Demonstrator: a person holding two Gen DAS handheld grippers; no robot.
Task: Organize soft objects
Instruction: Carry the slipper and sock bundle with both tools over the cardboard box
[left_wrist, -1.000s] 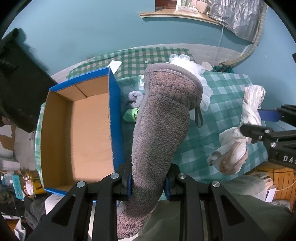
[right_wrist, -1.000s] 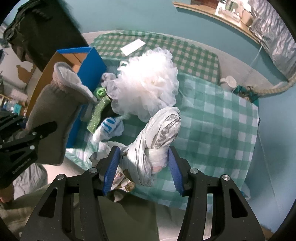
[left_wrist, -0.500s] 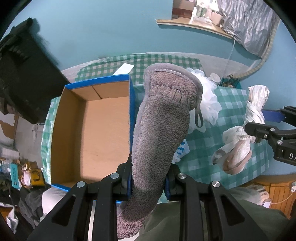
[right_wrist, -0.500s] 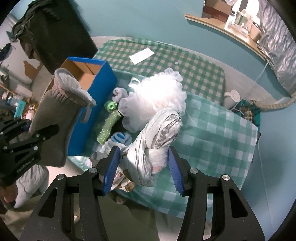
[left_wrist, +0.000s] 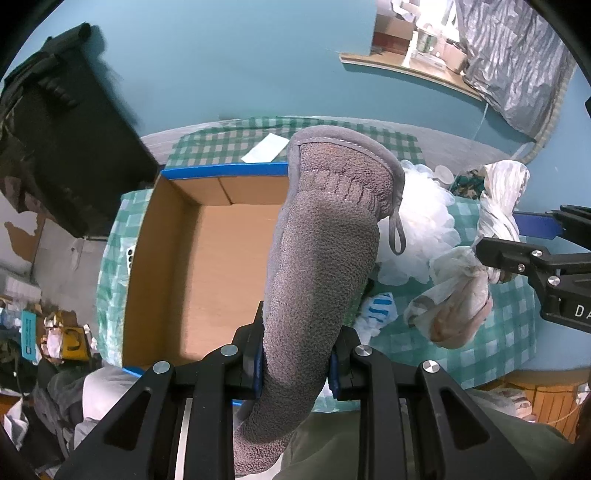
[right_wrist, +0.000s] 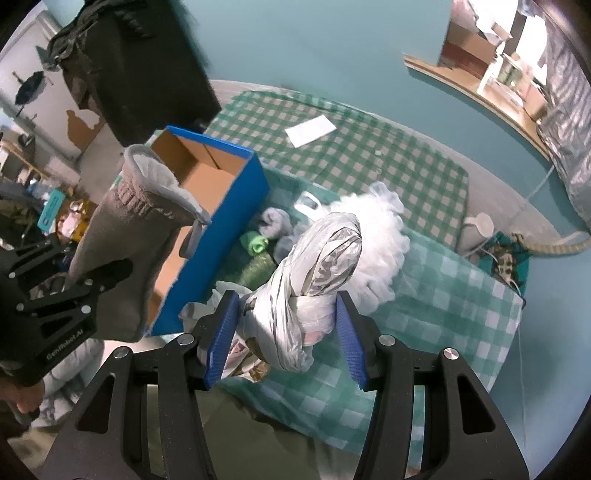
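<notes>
My left gripper (left_wrist: 295, 360) is shut on a grey fleece slipper sock (left_wrist: 325, 251), which hangs above the right side of the open cardboard box with blue outer walls (left_wrist: 192, 266). The same grey fleece slipper sock (right_wrist: 125, 236) shows at the left of the right wrist view, over the box (right_wrist: 236, 192). My right gripper (right_wrist: 286, 332) is shut on a knotted bundle of white and silver plastic bags (right_wrist: 314, 280), held above the checked cloth. That plastic bag bundle (left_wrist: 480, 258) appears at the right of the left wrist view.
On the green checked cloth (right_wrist: 443, 295) beside the box lie a white mesh puff (right_wrist: 380, 243), a green roll (right_wrist: 255, 243), a grey sock ball (right_wrist: 275, 221) and a blue-striped white sock (left_wrist: 376, 310). A white paper (right_wrist: 310, 129) lies further back. Clutter sits on the floor at left.
Both grippers have risen and drifted left with their loads. The slipper sock now hangs over the box instead of beside it, and more of the table shows beneath.
</notes>
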